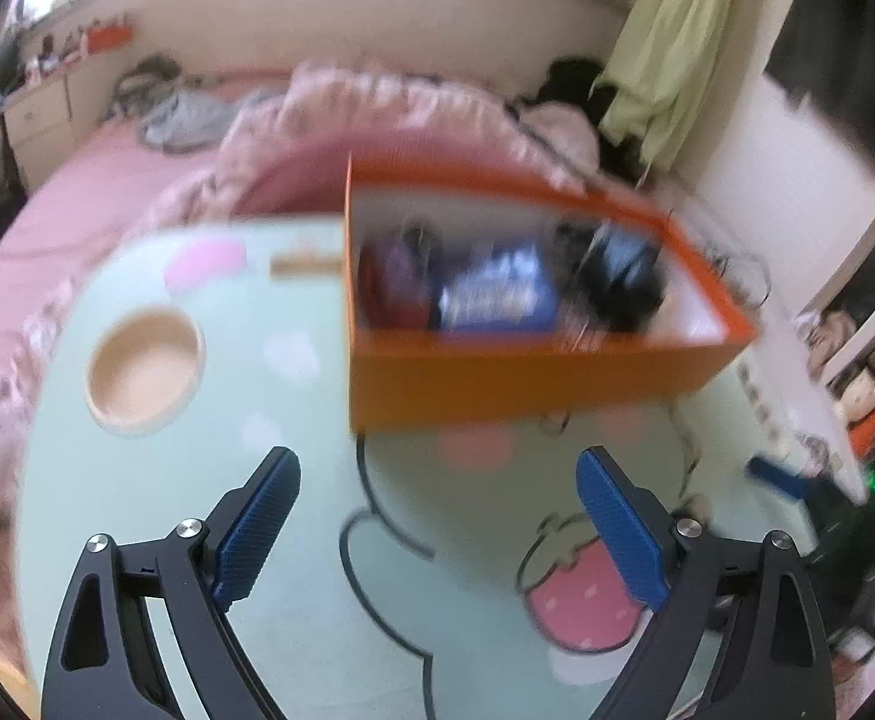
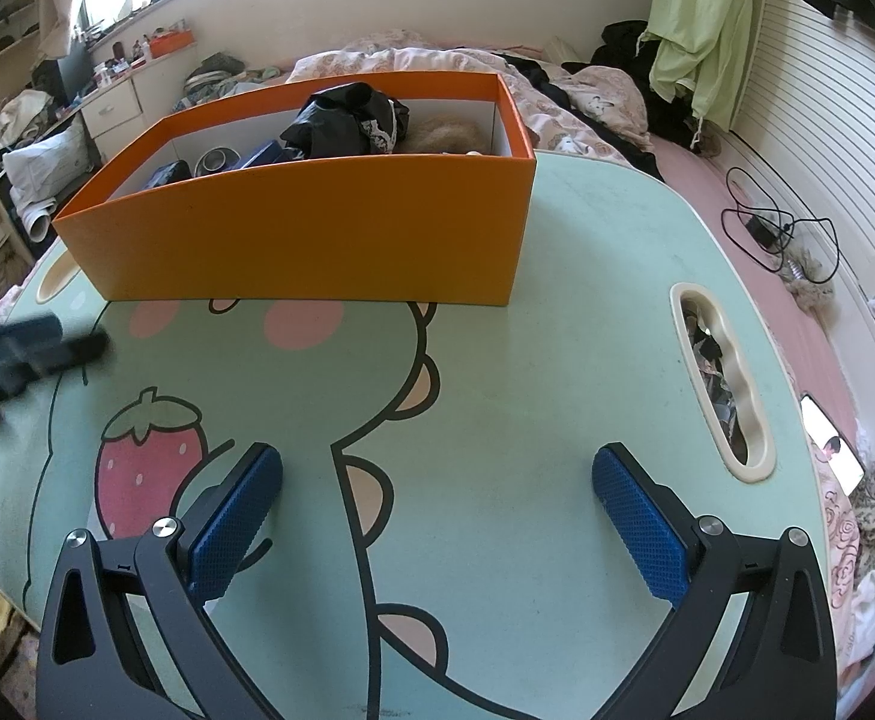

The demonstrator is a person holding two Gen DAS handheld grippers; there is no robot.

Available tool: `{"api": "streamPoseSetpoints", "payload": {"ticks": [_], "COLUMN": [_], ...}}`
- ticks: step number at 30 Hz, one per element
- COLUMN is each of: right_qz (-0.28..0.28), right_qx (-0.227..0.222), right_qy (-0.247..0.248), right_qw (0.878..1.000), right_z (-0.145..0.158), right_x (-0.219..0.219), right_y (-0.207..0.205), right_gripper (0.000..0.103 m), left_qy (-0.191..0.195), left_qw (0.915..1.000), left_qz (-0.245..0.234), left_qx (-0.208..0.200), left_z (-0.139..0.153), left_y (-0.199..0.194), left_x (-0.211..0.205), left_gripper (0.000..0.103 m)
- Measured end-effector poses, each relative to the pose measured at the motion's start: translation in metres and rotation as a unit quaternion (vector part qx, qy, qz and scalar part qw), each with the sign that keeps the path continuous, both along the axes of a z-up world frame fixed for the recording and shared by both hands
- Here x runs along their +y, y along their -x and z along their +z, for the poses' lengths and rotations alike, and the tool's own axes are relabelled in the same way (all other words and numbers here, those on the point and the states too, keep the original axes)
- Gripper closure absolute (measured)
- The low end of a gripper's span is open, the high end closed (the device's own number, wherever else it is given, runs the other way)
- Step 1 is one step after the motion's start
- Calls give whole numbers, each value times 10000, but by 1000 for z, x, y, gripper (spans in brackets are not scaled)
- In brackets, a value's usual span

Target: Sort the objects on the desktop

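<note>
Mint-green cartoon-printed bench [image 2: 587,252] carries a rectangular orange cardboard box [image 2: 317,228] of crumpled clutter at its far edge; both the left hand-held gripper [image 1: 437,528] and right hand-held gripper [image 2: 437,516] hover released, ribbed blue pads apart.

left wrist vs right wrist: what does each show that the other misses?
Left wrist only: the round beige cup recess in the tabletop, fully visible, and a blurred blue packet in the box.
Right wrist only: the oblong handle slot, a crumpled black fabric bundle and a tan furry item in the box.
Both: the orange cardboard box on the mint-green cartoon-printed table.
</note>
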State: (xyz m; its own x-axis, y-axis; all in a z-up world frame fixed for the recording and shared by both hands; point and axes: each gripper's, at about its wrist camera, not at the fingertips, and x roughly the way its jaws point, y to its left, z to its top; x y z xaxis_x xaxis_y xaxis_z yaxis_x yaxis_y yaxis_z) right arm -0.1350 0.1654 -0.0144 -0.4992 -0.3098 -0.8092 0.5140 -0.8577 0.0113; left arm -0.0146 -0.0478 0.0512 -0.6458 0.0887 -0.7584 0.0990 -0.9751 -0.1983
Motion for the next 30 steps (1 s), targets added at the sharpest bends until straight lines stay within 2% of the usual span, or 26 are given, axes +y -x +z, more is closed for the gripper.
{"api": "streamPoseSetpoints", "payload": {"ticks": [4,7,8,11,15,19,20,21,22,26,30], "right_qz": [4,6,7,11,14,20,19,20,22,23,22], "right_qx": [2,2,3,5,8,9,10,11,11,14,15], "right_qy": [4,5,6,9,11,18,18,19,20,27,29], "right_qw": [10000,10000,10000,10000,10000,10000,10000,10000,10000,10000,10000], "right_z": [0,0,0,0,0,0,0,-1,-1,3,1], "right_x": [0,0,1,0,-1,-2,-1,0,1,1,3], "right_y": [0,1,1,1,1,1,1,2,2,1,2], "right_gripper": [0,0,0,0,0,0,0,0,0,0,0], "left_qy": [165,-64,-102,-295,-395,-122,-139,-189,-256,-455,-616], "left_qw": [9990,9982,9980,9965,9944,9938,9932,9926,9917,9923,9921], "left_qz": [-267,-576,-621,-697,-670,-705,-714,-757,-822,-912,-1094], "left_qx": [312,155,61,-347,-718,-848,-907,-933,-955,-707,-24], "left_z": [34,50,51,43,24,10,5,1,-2,12,55], "left_y": [20,57,70,107,143,158,161,162,163,151,106], "left_x": [13,26,28,40,58,81,85,86,88,80,66], "left_gripper": [14,24,31,40,40,40,44,54,69,77,77]}}
